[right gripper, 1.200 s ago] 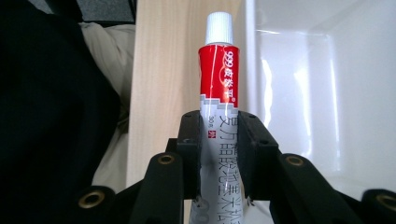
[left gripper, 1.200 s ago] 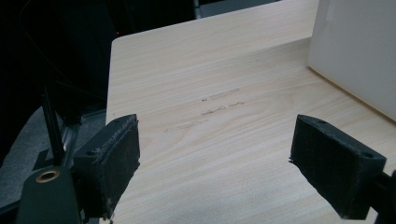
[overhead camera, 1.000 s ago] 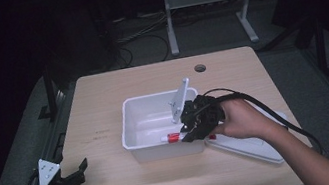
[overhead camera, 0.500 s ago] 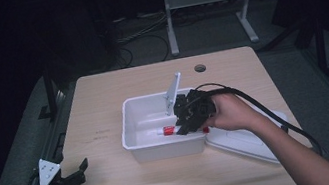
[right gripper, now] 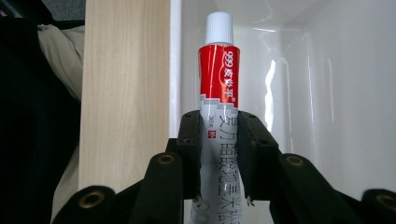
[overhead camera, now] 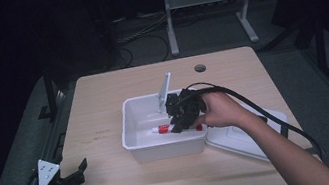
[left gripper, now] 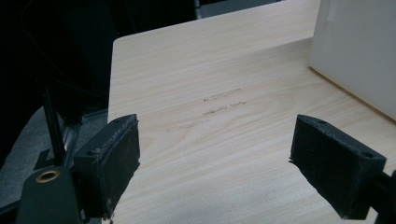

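A white tube with a red band and white cap (right gripper: 217, 88) is clamped between the pads of my right gripper (right gripper: 218, 154). In the high view that right gripper (overhead camera: 183, 119) hangs inside the white bin (overhead camera: 137, 147), holding the tube (overhead camera: 163, 129) level and low over the bin's floor, cap pointing left. A flat grey-white piece (overhead camera: 164, 91) leans against the bin's far wall. My left gripper (overhead camera: 68, 179) rests at the table's front left corner, jaws wide open. In the left gripper view its pads (left gripper: 112, 158) stand apart over bare wood, the left gripper (left gripper: 224, 168) holding nothing.
The bin's white lid (overhead camera: 251, 136) lies on the table to the right of the bin, under the right forearm. A round cable hole (overhead camera: 200, 68) sits near the table's far edge. The bin's side wall (left gripper: 359, 51) shows in the left gripper view.
The right gripper has moved left and down into the bin with the tube in it. The left gripper has stayed put.
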A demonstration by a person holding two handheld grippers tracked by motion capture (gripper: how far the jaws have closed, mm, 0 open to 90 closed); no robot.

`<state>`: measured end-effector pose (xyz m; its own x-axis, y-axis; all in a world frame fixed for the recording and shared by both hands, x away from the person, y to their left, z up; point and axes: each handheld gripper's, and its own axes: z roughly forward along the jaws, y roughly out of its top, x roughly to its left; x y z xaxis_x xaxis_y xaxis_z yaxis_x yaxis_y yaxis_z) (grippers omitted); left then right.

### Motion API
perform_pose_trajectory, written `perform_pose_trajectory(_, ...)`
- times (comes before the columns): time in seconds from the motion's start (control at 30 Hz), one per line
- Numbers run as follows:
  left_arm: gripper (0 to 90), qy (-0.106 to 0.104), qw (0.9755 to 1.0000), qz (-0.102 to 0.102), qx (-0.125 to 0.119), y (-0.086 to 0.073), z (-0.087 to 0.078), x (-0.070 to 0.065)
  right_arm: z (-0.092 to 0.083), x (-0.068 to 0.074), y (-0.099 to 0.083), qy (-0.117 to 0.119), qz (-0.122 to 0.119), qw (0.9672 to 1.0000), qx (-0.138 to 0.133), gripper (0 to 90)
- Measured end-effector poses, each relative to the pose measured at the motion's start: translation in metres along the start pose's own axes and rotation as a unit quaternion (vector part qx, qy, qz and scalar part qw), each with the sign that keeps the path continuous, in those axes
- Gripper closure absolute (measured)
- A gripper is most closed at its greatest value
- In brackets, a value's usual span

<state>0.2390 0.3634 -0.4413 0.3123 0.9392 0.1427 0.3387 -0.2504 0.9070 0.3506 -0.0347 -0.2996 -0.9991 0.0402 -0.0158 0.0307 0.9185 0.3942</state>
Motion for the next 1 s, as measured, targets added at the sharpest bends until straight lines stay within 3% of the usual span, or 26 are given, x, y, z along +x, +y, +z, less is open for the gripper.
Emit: perform_pose_trajectory(1.0, 14.9, 0.000, 1.0000, 0.000, 0.002, -0.001, -0.001, 0.000, 0.035, -0.019, -0.005, 0.021, 0.021, 0.9995, 0.008, 71.9)
